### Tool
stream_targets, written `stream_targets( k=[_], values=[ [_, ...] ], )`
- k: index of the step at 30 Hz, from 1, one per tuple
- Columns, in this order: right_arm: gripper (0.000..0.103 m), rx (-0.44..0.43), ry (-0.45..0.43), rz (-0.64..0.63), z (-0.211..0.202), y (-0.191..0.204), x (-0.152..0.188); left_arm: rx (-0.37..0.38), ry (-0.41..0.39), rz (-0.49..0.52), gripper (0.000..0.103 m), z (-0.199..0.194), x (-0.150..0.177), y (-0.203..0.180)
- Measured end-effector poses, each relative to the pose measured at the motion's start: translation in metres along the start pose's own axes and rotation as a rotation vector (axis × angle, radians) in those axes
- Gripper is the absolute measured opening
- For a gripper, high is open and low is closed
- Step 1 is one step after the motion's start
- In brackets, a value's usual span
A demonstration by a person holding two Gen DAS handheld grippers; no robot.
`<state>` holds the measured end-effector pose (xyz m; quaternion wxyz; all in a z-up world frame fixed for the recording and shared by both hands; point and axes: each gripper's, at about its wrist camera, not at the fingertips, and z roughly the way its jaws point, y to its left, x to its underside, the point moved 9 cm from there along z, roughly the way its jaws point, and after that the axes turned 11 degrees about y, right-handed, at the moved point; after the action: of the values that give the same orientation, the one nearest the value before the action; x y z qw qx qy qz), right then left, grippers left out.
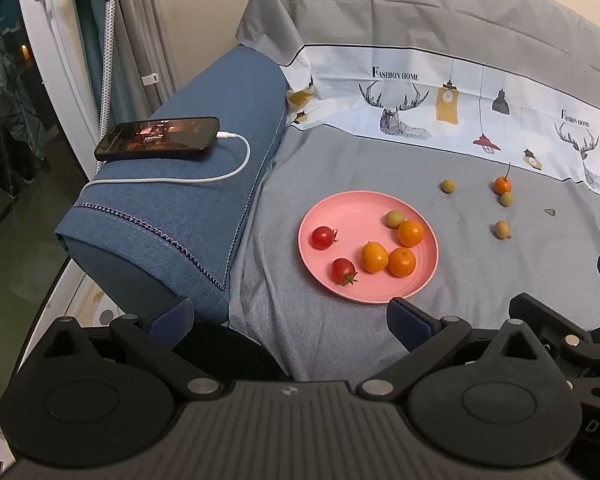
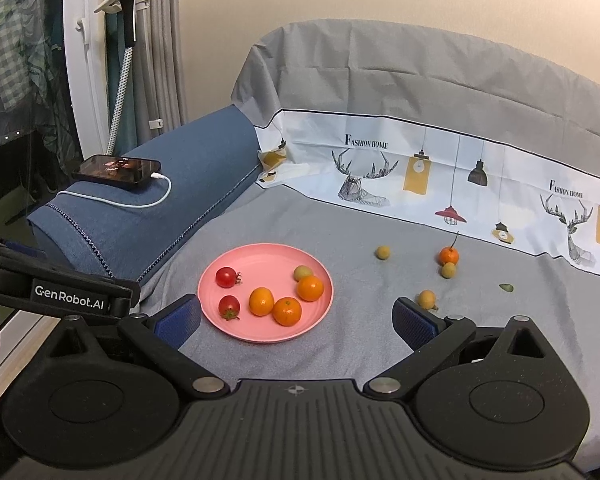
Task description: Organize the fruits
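Note:
A pink plate point(image 1: 340, 208) point(image 2: 260, 256) lies on the grey sofa cover. It holds two cherry tomatoes point(image 1: 322, 237), three small oranges point(image 1: 401, 262) and one yellow-green longan point(image 1: 394, 218). Off the plate to the right lie an orange with a stem point(image 1: 502, 185) point(image 2: 448, 255) and three longans point(image 1: 501, 229) point(image 2: 427, 299). My left gripper point(image 1: 290, 316) is open and empty, just in front of the plate. My right gripper point(image 2: 296, 318) is open and empty, with the plate's near edge between its fingers; the left gripper's body shows at its left.
A blue sofa armrest point(image 1: 204, 184) on the left carries a phone point(image 1: 158, 138) on a white charging cable. A printed white cloth point(image 1: 440, 104) lines the sofa back. A small green leaf scrap point(image 1: 550, 211) lies at the right.

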<state>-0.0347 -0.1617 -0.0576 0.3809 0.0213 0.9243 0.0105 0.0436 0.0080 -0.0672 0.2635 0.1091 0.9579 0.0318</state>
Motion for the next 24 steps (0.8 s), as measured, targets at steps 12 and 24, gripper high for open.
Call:
stream_targets(
  k=[12, 24],
  values=[
    [0.101, -0.012, 0.021, 0.043, 0.012, -0.007, 0.004, -0.013, 0.046, 0.029, 0.103, 0.013, 0.001, -0.007],
    [0.101, 0.026, 0.034, 0.162, 0.031, -0.054, 0.009, -0.005, 0.082, 0.071, 0.103, 0.031, -0.025, -0.037]
  ],
)
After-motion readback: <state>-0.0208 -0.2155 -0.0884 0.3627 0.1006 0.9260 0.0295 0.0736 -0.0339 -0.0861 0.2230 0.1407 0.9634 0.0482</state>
